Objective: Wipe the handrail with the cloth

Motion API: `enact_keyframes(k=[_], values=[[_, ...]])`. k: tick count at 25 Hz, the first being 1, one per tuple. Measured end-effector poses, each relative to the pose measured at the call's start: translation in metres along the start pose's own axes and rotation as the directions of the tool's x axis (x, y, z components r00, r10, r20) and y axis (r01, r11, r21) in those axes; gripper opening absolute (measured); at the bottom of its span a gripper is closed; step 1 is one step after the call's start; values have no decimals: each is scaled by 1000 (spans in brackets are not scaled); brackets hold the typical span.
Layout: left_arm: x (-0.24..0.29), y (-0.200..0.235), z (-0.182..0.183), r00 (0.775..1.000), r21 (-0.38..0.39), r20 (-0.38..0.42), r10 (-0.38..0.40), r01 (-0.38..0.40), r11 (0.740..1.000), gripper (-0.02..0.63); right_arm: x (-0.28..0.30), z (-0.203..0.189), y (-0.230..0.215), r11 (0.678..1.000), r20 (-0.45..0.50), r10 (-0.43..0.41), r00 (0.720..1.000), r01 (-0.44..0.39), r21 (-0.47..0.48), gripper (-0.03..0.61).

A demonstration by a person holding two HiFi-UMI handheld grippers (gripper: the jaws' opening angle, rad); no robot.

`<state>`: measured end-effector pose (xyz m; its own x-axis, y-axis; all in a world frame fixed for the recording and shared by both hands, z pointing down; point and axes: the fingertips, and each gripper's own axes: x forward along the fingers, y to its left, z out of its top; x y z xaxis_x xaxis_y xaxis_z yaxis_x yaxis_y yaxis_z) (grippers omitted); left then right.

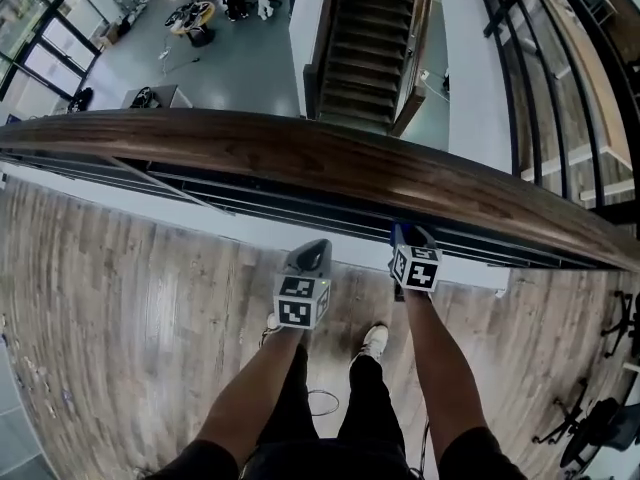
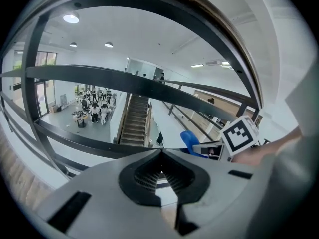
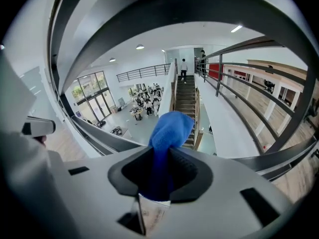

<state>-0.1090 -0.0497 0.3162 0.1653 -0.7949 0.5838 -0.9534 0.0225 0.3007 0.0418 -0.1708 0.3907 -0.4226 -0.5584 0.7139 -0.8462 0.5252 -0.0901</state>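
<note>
At the near edge of the curved brown wooden handrail (image 1: 300, 153): right gripper (image 1: 413, 243) pinches a bunched blue cloth (image 3: 169, 128); contact with the rail unclear. Left gripper (image 1: 308, 260) alongside, jaws pressed together, empty.

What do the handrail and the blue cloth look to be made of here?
The handrail: apparently wood, dark brown with lengthwise grain streaks, and a varnished, semi-gloss finish, since pale light reflects along its top. The cloth: soft, fuzzy blue fabric, likely microfibre or terry; its surface looks napped and it bunches limply.
</note>
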Motion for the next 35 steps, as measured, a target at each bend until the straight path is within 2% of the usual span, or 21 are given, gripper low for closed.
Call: enact_keyframes(k=[4, 19, 28, 35], values=[[17, -32, 3, 1000, -3, -14, -11, 11, 1000, 3, -14, -3, -41, 1000, 6, -22, 1000, 22, 16, 100], [103, -178, -4, 991, 90, -78, -108, 115, 989, 3, -54, -25, -197, 994, 38, -83, 996, 80, 77, 100], [145, -286, -1, 974, 139, -122, -191, 207, 968, 3, -98, -39, -310, 982, 21, -159, 987, 156, 105, 100], [176, -363, -22, 956, 178, -161, -245, 272, 946, 3, -124, -63, -403, 970, 1, -222, 975, 220, 106, 100]])
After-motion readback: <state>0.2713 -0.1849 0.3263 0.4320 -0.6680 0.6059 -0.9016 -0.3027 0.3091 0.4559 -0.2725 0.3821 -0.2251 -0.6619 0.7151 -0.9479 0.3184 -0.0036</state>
